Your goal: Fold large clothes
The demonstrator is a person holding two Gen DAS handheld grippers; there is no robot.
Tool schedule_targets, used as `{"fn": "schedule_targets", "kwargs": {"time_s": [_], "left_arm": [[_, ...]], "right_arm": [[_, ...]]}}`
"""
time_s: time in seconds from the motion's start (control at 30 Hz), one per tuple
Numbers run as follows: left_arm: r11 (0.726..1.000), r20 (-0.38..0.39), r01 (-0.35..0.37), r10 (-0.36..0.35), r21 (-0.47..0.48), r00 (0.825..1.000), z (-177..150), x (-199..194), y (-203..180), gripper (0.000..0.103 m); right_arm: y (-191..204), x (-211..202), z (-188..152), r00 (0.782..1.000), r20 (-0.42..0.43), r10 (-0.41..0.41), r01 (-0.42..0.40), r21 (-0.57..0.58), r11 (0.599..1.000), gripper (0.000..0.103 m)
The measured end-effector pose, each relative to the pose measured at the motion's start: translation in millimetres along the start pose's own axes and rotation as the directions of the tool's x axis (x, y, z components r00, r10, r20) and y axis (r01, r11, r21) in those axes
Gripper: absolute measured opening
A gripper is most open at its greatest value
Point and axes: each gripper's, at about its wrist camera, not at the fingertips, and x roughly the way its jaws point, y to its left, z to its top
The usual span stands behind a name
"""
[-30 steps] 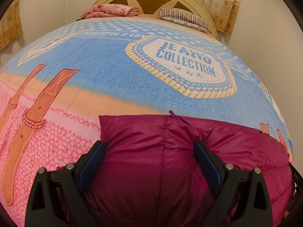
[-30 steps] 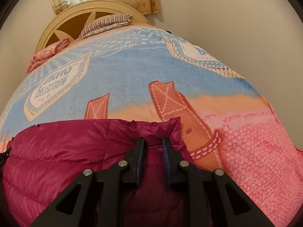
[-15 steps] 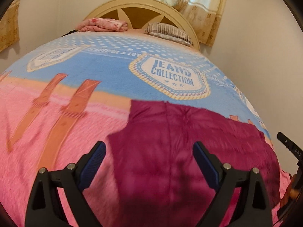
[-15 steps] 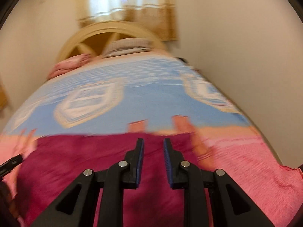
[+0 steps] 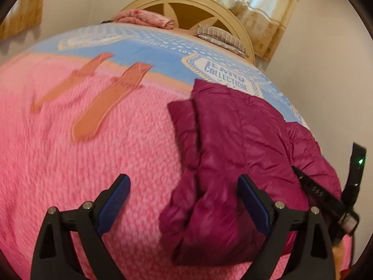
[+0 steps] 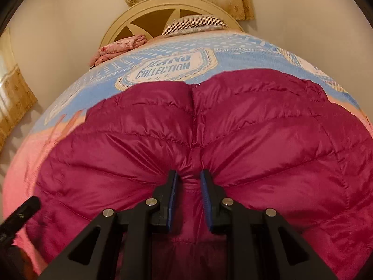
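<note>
A magenta quilted puffer jacket [image 6: 233, 128] lies bunched on the bed. In the left wrist view the jacket [image 5: 233, 151] lies at the right, over the pink part of the bedspread. My right gripper [image 6: 189, 179] is shut on a fold of the jacket near its centre seam. My left gripper [image 5: 184, 186] is open and empty, its jaws wide apart above the jacket's left edge. The right gripper's black body [image 5: 326, 196] shows at the right edge of the left wrist view.
The bed is covered by a pink and blue "Jeans Collection" bedspread [image 5: 93, 151]. A folded pink cloth [image 5: 144, 18] and a striped pillow [image 5: 221, 37] lie by the cream headboard [image 6: 172, 7]. Walls flank the bed; curtains hang behind.
My left gripper has swung left and back from the jacket, staying open. My right gripper stayed shut on the jacket and moved left, now over the jacket's middle.
</note>
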Motion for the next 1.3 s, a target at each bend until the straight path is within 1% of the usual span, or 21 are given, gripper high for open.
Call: {"fn": "schedule_targets", "kwargs": {"time_s": [0.07,0.17,0.27,0.3,0.33,0.43,0.5,0.57,0.63,0.77,0.8,0.83,0.87,0.93,1.0,1.07,1.1,1.13,1.2,1.27,1.3], "left_arm": [[0.998,0.003,0.033,-0.032,-0.048,0.999,-8.5,-1.0,4.7,0.096],[0.996,0.032,0.063,-0.061,-0.067,0.998,-16.8,-6.6,1.1,0.096],[0.987,0.012,0.135,-0.134,-0.083,0.991,-17.5,-5.3,-6.0,0.096],[0.983,0.011,0.160,-0.160,-0.090,0.987,-17.2,-4.8,-6.9,0.096],[0.975,0.006,0.191,-0.191,-0.111,0.982,-15.8,-0.4,-8.3,0.100],[0.967,0.041,0.205,-0.201,-0.152,0.979,-12.7,7.4,-12.2,0.103],[0.963,0.049,0.216,-0.211,-0.161,0.976,-9.6,12.1,-17.5,0.103],[0.959,0.053,0.228,-0.222,-0.168,0.974,-6.3,16.0,-21.9,0.101],[0.948,0.055,0.252,-0.246,-0.196,0.968,-2.8,20.3,-22.3,0.091],[0.919,0.079,0.287,-0.277,-0.270,0.958,1.8,27.3,-17.4,0.081],[0.914,0.084,0.298,-0.286,-0.276,0.955,2.3,27.7,-18.2,0.076],[0.908,0.085,0.315,-0.303,-0.278,0.949,3.0,28.8,-20.8,0.066],[0.907,0.082,0.323,-0.312,-0.270,0.947,3.3,29.2,-23.2,0.060],[0.912,0.082,0.332,-0.322,-0.242,0.943,5.6,28.4,-27.3,0.036],[0.901,0.089,0.364,-0.353,-0.237,0.931,9.3,25.8,-25.3,0.028],[0.877,0.096,0.412,-0.401,-0.250,0.911,16.0,21.1,-22.3,0.023],[0.871,0.101,0.426,-0.414,-0.244,0.905,19.1,17.5,-22.7,0.021],[0.871,0.103,0.435,-0.423,-0.229,0.900,22.6,13.5,-24.1,0.020],[0.877,0.103,0.438,-0.426,-0.197,0.899,29.3,6.7,-26.8,0.020],[0.885,0.119,0.442,-0.428,-0.147,0.896,39.7,-8.5,-28.5,0.020],[0.894,0.127,0.432,-0.418,-0.116,0.900,44.8,-17.4,-29.6,0.020]], "right_arm": [[1.2,-0.2,1.7,1.000,-0.004,-0.002,0.002,-0.002,1.000,0.020],[1.4,-1.4,-0.2,1.000,-0.003,-0.008,0.008,-0.006,1.000,0.020],[6.3,-13.3,3.7,1.000,-0.003,-0.016,0.016,-0.011,1.000,0.020],[6.1,-25.8,4.1,1.000,0.025,0.013,-0.013,0.012,1.000,0.020],[7.9,-36.0,4.2,0.998,0.047,0.036,-0.037,0.020,0.999,0.020],[12.8,-45.2,1.7,0.999,0.047,0.020,-0.021,0.023,1.000,0.020],[10.0,-33.6,-3.9,1.000,-0.002,0.028,-0.028,0.053,0.998,0.019],[10.3,-25.3,-9.8,1.000,-0.005,0.009,-0.009,0.043,0.999,0.019],[16.1,-20.4,-11.5,1.000,-0.012,-0.021,0.021,0.001,1.000,0.019],[23.8,-17.9,-19.3,0.998,0.001,-0.066,0.066,-0.045,0.997,0.019],[24.9,-17.8,-20.1,0.997,0.003,-0.071,0.071,-0.051,0.996,0.019],[24.5,-17.4,-20.4,0.998,0.001,-0.070,0.070,-0.049,0.996,0.019],[23.9,-16.5,-19.9,0.998,-0.002,-0.065,0.065,-0.045,0.997,0.019],[20.6,-16.9,-20.3,0.999,-0.008,-0.045,0.045,-0.024,0.999,0.019],[17.7,-16.8,-19.7,0.999,-0.013,-0.031,0.031,0.000,1.000,0.019],[17.3,-16.9,-18.5,1.000,-0.026,-0.018,0.019,0.026,0.999,0.019],[16.7,-16.6,-17.3,0.999,-0.039,0.000,0.002,0.051,0.999,0.019],[16.3,-16.6,-16.6,0.999,-0.050,0.020,-0.016,0.073,0.997,0.019],[19.7,-17.1,-16.5,0.992,-0.085,0.093,-0.081,0.133,0.988,0.019],[28.2,-17.4,-17.9,0.983,-0.107,0.152,-0.132,0.171,0.976,0.019],[34.4,-16.5,-19.0,0.973,-0.119,0.197,-0.172,0.192,0.966,0.019]]}}
